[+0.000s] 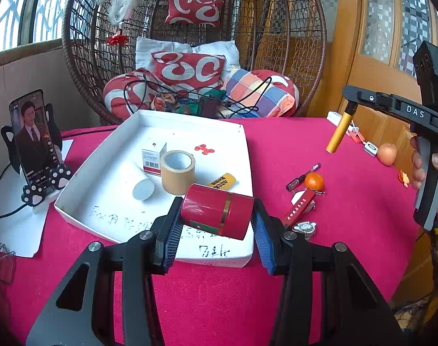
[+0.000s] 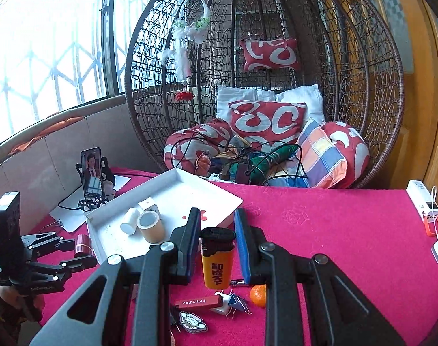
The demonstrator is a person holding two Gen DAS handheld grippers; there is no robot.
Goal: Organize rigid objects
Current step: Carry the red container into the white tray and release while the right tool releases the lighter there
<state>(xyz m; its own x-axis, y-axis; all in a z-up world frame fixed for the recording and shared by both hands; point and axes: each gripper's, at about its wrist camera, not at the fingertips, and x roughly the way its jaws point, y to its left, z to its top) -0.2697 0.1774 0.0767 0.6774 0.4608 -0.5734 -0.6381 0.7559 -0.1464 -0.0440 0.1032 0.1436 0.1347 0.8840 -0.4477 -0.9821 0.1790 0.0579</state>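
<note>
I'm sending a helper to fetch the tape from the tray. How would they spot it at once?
Find the white tray on the red tablecloth. Near its middle, the tape roll stands on end beside a white cylinder and a small box. It is the only tan ring with a hollow centre.

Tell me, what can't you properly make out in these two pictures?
- Red tin, left wrist view: its ends are covered by the left gripper pads.
- White tray handwriting, same view: partly behind the tin, too scrawled to read.
- Yellow lighter, right wrist view: sides hidden by right gripper fingers.
</note>
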